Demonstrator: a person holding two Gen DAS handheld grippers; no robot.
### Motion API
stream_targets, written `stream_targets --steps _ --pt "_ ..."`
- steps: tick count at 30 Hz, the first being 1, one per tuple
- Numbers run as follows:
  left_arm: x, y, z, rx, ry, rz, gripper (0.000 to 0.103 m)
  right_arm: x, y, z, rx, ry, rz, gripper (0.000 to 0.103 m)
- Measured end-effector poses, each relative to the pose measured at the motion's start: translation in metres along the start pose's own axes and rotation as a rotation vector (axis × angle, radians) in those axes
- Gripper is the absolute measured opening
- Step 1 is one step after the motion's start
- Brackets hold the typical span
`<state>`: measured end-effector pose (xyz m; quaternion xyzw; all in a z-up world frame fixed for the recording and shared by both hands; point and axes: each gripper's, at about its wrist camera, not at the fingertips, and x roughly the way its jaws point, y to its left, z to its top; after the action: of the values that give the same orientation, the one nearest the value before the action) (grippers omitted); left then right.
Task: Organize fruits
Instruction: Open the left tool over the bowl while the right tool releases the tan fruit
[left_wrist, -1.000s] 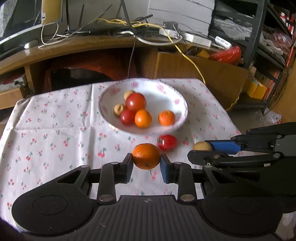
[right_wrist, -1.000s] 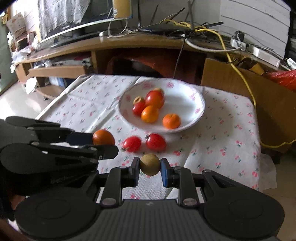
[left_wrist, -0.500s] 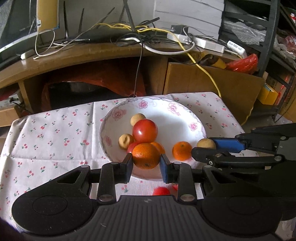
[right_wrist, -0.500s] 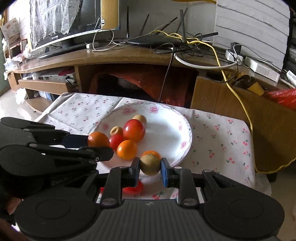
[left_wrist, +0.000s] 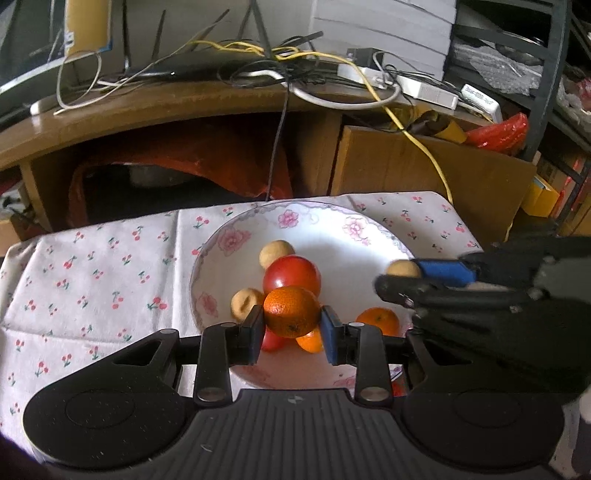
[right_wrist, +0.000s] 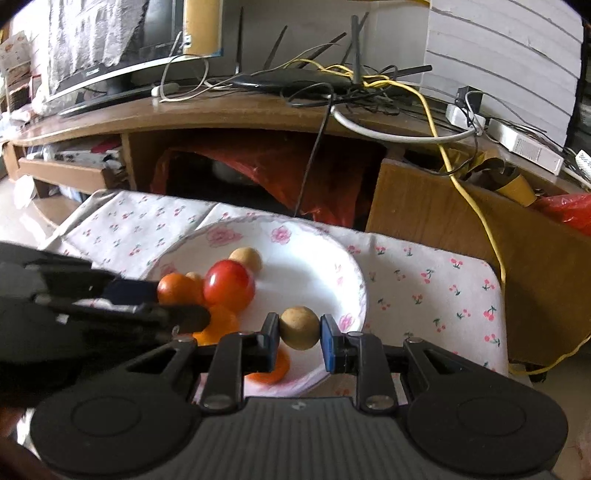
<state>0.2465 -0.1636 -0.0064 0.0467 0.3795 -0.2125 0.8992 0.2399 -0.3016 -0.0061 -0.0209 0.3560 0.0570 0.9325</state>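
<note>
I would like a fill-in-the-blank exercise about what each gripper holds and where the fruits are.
1. The left gripper is shut on an ____ fruit.
2. The right gripper grips a small ____ fruit.
3. Both grippers hang over the white flowered ____.
4. The big tomato in it is ____.

Missing words: orange; tan; bowl; red

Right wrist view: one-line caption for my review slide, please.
Right gripper holds a tan round fruit over the floral bowl of fruit, while the left gripper brings in an orange.
</note>
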Motion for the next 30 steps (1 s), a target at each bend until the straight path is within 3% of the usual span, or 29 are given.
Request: stream_targets --steps 11,18,30 --pt "0.009 0.002 0.010 -0.019 -0.003 0.012 0.042 0.019 -0.013 0.016 0.015 0.011 0.031 0.038" --pt "0.009 0.009 0.011 -0.045 0.001 0.026 0.050 0.024 -0.016 0.020 0.037 0.021 0.066 0.038" --pt "-0.009 0.009 0.013 -0.053 -0.026 0.029 0.057 0.004 -0.013 0.023 0.051 -0.019 0.058 0.039"
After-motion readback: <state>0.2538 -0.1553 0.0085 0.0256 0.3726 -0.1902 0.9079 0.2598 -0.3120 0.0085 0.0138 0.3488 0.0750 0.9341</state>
